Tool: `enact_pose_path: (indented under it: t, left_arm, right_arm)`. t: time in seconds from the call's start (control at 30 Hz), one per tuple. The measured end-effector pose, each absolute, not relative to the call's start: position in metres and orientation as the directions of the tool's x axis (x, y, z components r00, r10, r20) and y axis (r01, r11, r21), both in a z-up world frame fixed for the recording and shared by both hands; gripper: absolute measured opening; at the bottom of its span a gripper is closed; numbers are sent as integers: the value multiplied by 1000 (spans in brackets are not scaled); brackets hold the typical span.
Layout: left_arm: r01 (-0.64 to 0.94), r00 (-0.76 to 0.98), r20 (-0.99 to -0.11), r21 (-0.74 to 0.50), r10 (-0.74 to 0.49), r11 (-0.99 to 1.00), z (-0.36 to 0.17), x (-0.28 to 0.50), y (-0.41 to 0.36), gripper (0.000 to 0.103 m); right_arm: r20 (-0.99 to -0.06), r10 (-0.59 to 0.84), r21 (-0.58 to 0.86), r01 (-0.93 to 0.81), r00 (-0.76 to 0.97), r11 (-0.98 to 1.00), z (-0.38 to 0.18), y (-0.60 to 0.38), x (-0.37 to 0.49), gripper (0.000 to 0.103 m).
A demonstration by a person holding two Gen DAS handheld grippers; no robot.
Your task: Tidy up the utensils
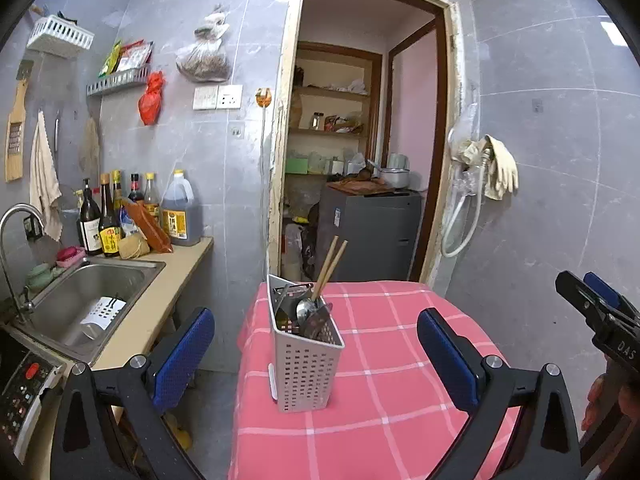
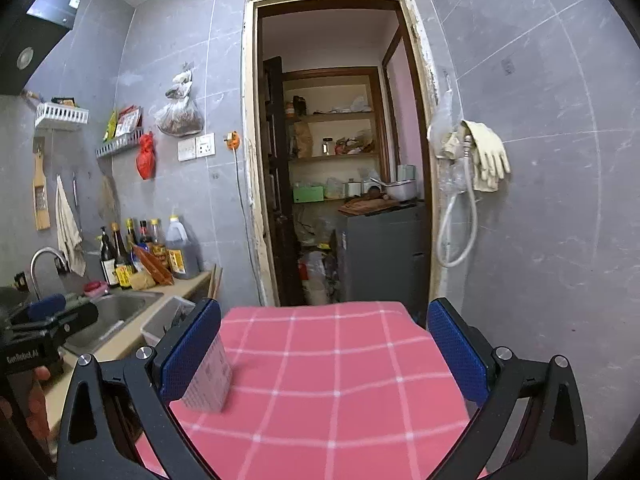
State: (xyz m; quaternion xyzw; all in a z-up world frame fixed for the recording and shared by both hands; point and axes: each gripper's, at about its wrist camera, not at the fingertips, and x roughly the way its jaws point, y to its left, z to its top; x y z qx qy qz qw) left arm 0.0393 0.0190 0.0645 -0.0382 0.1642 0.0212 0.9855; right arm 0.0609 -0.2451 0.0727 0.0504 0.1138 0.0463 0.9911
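The table [image 1: 380,380], draped in pink checked cloth, is carrying the white perforated utensil caddy [image 1: 306,364] near its left edge, standing upright. The left gripper [image 1: 316,356] is hovering with jaws spread wide, holding nothing; the right gripper [image 2: 324,352] is gaping and empty too, the caddy just beside its left pad. The chopsticks [image 1: 329,266] are sticking up, leaning toward the far right corner, and the spoon [image 1: 306,309] is sitting bowl-up. The risk: a careless squeeze could be tipping that tall, light caddy over.
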Motion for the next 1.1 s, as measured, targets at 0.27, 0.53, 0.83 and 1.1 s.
enact_pose_path:
  t: [0.27,0.53,0.83,1.1]
  left_arm:
    - [-43,945,-326,-86,13,995,45,16,17,102]
    - [-43,937,-349,-102,5,994,25,4,20,102]
    - [-57,926,-377,-102,15,993,16,5,20,102]
    - [-61,921,-389,-99,18,993,11,7,21,102]
  right_arm:
    - [-228,66,86,-47,971,995,63,-247,27,102]
    - [-243,33,93,-11,969,996,50,-252,16,102]
    - [-289,46,94,-19,956,995,35,-250,21,102]
    - [-303,57,100,-28,951,995,31,-248,26,102]
